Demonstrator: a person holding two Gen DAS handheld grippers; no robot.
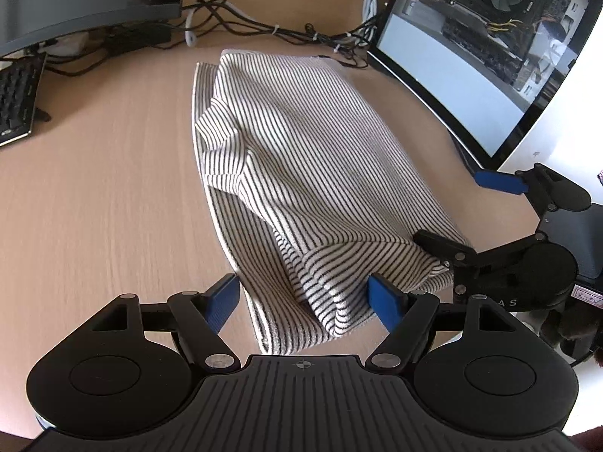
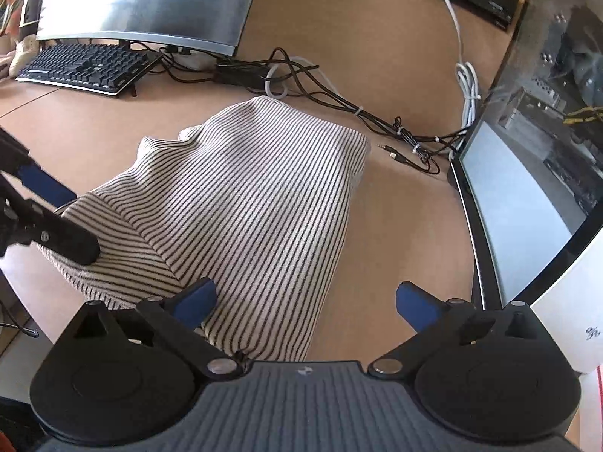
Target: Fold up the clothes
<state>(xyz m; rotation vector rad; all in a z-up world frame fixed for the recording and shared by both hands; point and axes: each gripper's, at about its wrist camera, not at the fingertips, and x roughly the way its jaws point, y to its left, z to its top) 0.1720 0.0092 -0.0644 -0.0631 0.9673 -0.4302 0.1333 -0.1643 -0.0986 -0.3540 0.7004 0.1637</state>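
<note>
the striped garment (image 1: 301,158) lies folded into a long bundle in the middle of the wooden counter (image 1: 94,207), its far end close to a tangle of cables (image 1: 264,26) and its right side running beside a glass-sided computer case (image 1: 490,45). on the left there is open counter out to a keyboard (image 2: 83,67) under a curved monitor (image 2: 150,3); on the right only a narrow strip of bare wood separates cloth from case. a white cable (image 2: 467,83) trails along the far right.

the left hand-held gripper (image 1: 305,295) stands wide open over the near end of the garment, its blue pads on either side of a loose folded corner, gripping nothing. the right hand-held gripper (image 2: 305,301) is also spread wide, its left pad resting on the cloth near the edge and its right pad over bare counter, holding nothing.

the cloth is cream with thin dark stripes, layered, with rumpled folds and a raised ridge at the near end.
</note>
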